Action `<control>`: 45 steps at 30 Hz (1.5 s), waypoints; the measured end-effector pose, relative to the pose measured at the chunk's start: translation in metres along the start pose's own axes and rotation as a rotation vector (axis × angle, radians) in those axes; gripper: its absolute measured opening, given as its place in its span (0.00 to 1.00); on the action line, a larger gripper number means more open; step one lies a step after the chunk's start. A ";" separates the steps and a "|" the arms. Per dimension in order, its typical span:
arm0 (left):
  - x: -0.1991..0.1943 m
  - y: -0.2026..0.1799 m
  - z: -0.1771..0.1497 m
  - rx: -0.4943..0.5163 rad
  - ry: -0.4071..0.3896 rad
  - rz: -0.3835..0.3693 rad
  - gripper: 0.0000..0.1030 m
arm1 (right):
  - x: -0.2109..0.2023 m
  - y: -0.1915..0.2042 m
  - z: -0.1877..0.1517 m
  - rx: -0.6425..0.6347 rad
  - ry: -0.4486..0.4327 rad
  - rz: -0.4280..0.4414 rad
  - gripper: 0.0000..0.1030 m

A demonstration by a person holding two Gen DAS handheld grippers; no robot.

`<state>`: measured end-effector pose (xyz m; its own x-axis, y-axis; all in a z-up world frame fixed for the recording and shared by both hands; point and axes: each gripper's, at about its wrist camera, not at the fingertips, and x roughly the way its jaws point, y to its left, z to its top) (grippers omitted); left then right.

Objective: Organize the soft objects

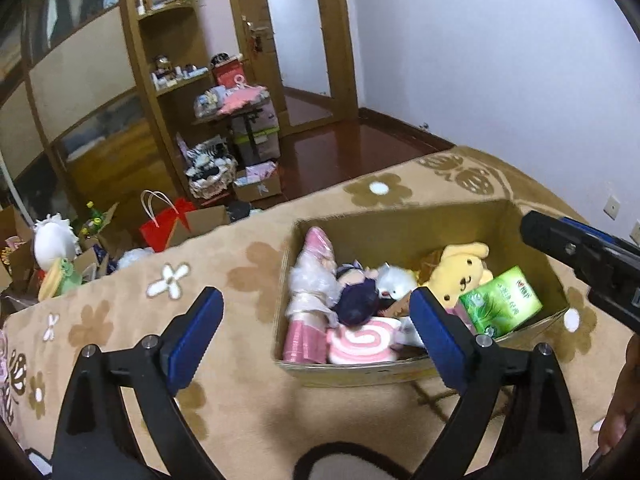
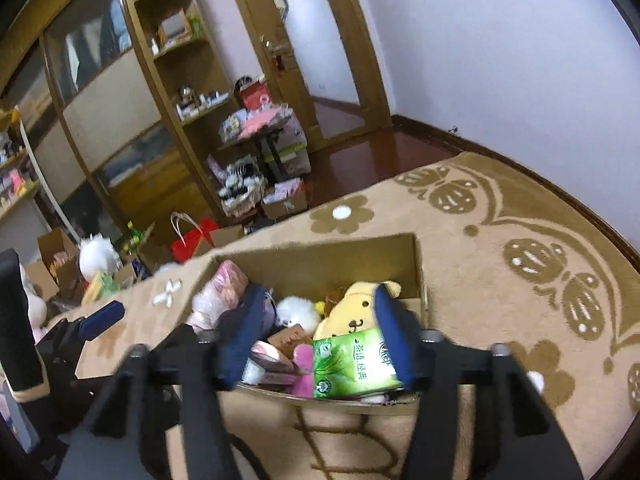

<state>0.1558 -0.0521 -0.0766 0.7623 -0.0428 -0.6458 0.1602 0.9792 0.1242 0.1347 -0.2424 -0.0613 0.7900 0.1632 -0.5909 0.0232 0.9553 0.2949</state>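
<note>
A cardboard box [image 1: 400, 220] sits on the beige flowered bedspread [image 1: 240, 400]. It holds a yellow plush dog [image 1: 460, 270], a green tissue pack [image 1: 502, 304], a white plush [image 1: 394, 280], a purple-haired doll [image 1: 356, 300], a pink swirl cushion [image 1: 362, 344] and a wrapped pink doll [image 1: 312, 280]. My left gripper [image 1: 316, 320] is open and empty, just before the box's near left corner. My right gripper [image 2: 320, 332] is open above the box [image 2: 320, 264], with the tissue pack [image 2: 354, 362] lying in the box beside its right finger [image 2: 396, 336]. The yellow plush [image 2: 356, 312] lies behind the pack.
Beyond the bed edge lie a red gift bag [image 1: 168, 222], a white plush [image 1: 54, 240], open cartons and a basket [image 1: 212, 178] on the floor. Wooden shelves [image 1: 168, 40] and a door [image 1: 304, 28] stand behind. The bedspread stretches to the right [image 2: 520, 280].
</note>
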 end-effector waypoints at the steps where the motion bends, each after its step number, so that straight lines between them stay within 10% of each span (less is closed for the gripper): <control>1: -0.007 0.004 0.002 -0.008 -0.008 0.004 0.91 | -0.005 0.000 0.002 0.007 -0.006 0.003 0.64; 8: -0.061 0.024 0.011 -0.034 -0.084 0.039 0.97 | -0.057 0.012 0.012 -0.015 -0.072 -0.016 1.00; 26: -0.178 0.051 -0.005 -0.046 -0.234 0.105 1.00 | -0.185 0.047 -0.004 -0.119 -0.230 -0.082 1.00; 45: -0.199 0.064 -0.031 -0.080 -0.320 0.021 1.00 | -0.203 0.029 -0.030 -0.092 -0.284 -0.123 1.00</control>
<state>-0.0053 0.0250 0.0366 0.9255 -0.0699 -0.3723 0.1021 0.9925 0.0673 -0.0431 -0.2404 0.0447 0.9243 -0.0177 -0.3813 0.0838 0.9840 0.1574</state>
